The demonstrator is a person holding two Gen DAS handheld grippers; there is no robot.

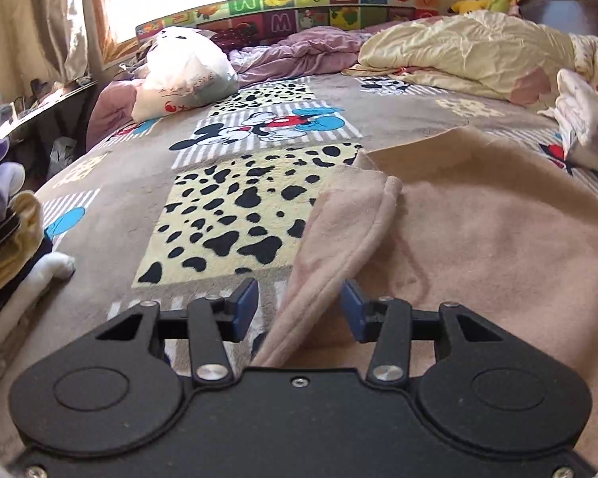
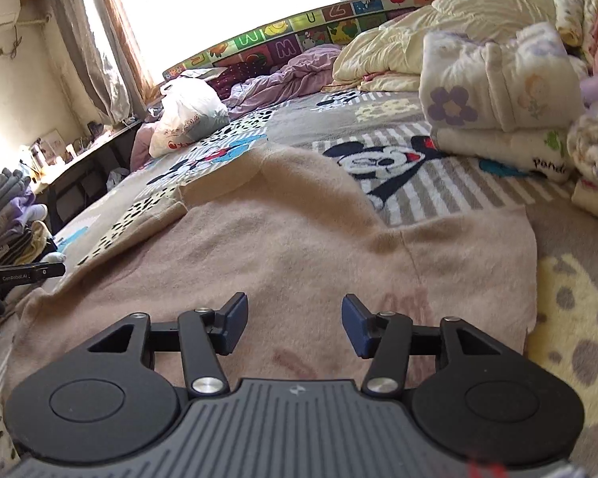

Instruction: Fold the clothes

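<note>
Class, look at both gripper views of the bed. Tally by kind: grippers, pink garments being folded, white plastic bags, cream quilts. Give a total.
Grippers: 2, the left gripper and the right gripper, both open.
Pink garment spread on the bed: 1.
White plastic bag: 1.
Cream quilt: 1.
Total: 5

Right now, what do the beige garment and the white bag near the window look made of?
Beige garment: looks like soft fleece or brushed knit, matte, with a fuzzy nap and a limp drape.
White bag: likely thin plastic film, with glossy crinkles and printing.
</note>
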